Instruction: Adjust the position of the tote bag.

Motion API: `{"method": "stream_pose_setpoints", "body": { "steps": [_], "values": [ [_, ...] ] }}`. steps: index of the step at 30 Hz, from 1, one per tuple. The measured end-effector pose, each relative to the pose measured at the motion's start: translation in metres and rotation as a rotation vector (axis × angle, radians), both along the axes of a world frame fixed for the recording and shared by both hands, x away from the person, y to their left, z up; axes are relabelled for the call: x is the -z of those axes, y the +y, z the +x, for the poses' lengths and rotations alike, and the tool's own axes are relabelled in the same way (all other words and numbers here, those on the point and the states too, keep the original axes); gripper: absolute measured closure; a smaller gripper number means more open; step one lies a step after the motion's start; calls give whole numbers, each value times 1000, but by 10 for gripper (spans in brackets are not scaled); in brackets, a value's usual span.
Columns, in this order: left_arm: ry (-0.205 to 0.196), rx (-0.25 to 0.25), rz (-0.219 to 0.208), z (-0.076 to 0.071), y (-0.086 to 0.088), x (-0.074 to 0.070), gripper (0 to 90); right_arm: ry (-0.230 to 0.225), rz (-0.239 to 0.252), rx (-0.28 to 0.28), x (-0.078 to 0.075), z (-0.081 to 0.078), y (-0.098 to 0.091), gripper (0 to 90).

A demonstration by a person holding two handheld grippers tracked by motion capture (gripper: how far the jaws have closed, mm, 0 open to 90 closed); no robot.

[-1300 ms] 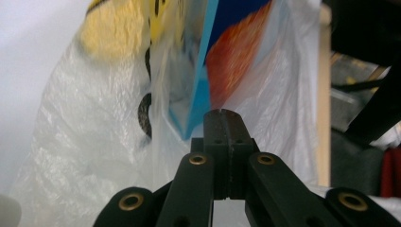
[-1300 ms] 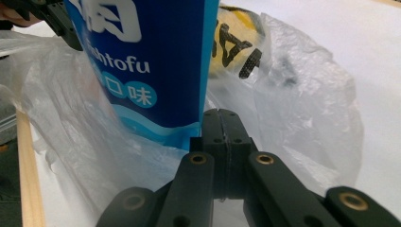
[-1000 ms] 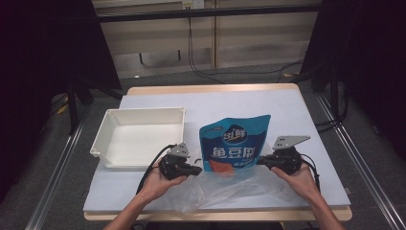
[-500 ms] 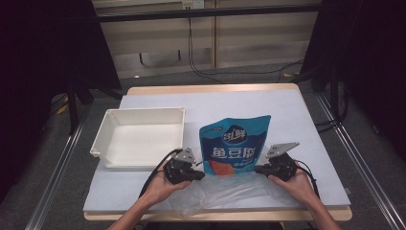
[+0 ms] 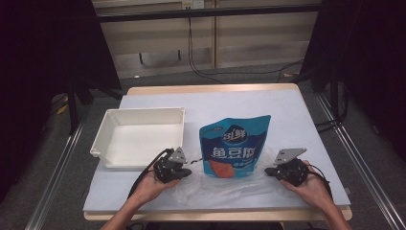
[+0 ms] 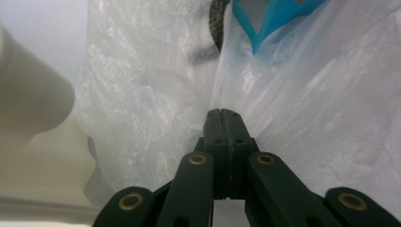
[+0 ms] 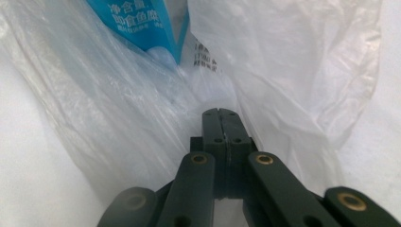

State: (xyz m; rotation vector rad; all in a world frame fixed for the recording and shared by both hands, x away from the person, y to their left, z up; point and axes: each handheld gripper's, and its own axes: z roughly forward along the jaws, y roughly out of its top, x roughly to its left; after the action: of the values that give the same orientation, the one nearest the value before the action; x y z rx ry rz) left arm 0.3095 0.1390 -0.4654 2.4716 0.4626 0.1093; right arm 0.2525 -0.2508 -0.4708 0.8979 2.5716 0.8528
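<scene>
Nearest edge of the table: both forearms come in low, one gripper in each hand. Thin clear plastic bag lies crumpled between them on the pale blue-grey tabletop, its mouth toward the blue stand-up snack pouch.

Left gripper: jaws pressed together, pinching a fold at the bag's left edge. In the left gripper view the film bunches right at the closed tips, so the bite looks real, though how much film is caught I cannot tell.

Right gripper: jaws likewise pressed together on the bag's right edge; the right gripper view shows film gathered at the tips.

Change over the last second: both hands have dropped a little toward the near edge and drawn slightly apart, the right one most. The jaws stayed closed throughout. The bag now looks more spread across its width. Judgement: this is the mouth being stretched open for the pouch.

Pouch: lies flat mid-table, its bottom edge overlapping or just inside the bag's mouth; a blue corner shows through the film in both gripper views.

Farther left: white rectangular plastic tray, empty, just beside the left gripper, untouched.
</scene>
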Motion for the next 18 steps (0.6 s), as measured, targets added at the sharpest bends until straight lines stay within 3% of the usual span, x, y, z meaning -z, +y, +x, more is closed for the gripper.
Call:
{"method": "stream_pose_setpoints", "body": {
  "steps": [4, 5, 9, 12, 18],
  "values": [
    [13, 3, -3, 2, -1, -1, 900, -2, -17, 5, -1, 0, 2, 900],
    [17, 0, -25, 3, -2, 0, 900, -8, -13, -1, -1, 1, 2, 900],
    [27, 13, -58, 4, -6, -6, 900, -12, 49, -1, -6, 2, 4, 900],
    [24, 21, -68, 3, -12, -10, 900, -41, 92, 1, -16, 6, 8, 900],
    [16, 43, -24, 3, -21, -5, 900, -46, 135, -4, -21, 20, 17, 900]
  ]
}}
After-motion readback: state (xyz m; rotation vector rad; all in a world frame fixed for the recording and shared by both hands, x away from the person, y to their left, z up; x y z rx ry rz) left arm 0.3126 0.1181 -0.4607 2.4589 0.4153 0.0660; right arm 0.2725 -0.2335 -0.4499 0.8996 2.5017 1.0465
